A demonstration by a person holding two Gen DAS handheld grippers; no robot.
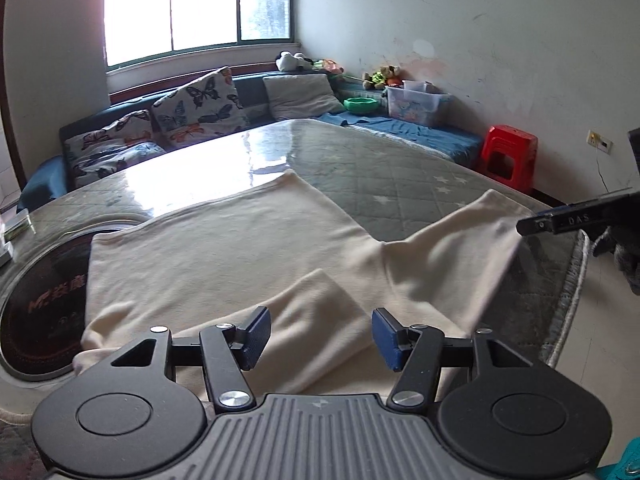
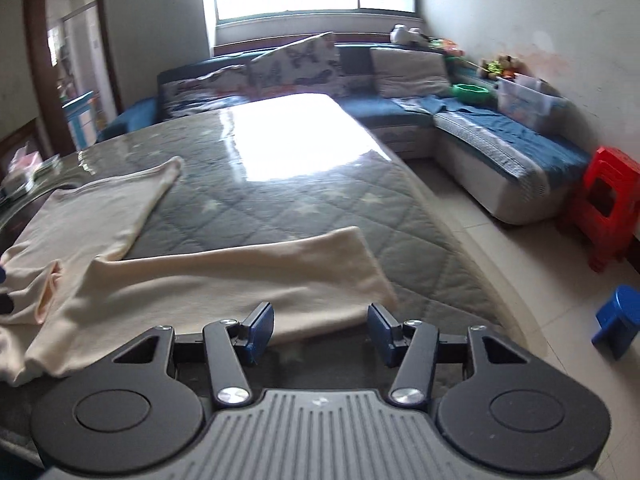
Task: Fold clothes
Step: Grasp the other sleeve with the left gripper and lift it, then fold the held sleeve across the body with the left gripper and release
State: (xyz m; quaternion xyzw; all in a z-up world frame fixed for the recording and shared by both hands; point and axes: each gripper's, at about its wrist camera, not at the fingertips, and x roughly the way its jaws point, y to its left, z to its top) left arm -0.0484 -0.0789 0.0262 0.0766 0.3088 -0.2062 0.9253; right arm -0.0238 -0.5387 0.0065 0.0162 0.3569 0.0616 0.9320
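Cream garment (image 1: 224, 256) spread flat on glass-topped table (image 1: 400, 168), one sleeve folded across its body, other sleeve (image 2: 280, 256) stretched out right. Left gripper (image 1: 320, 338) released, jaws apart above folded sleeve, gripping nothing. Right gripper (image 2: 320, 332) likewise released, over sleeve's near edge

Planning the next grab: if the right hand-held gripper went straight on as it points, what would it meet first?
Most likely the cream garment's near sleeve on the table; the right hand-held gripper is open and empty, though depth is unclear.

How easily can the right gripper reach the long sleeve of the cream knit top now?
Probably yes: the right gripper is open, and the sleeve lies flat just ahead with nothing between.
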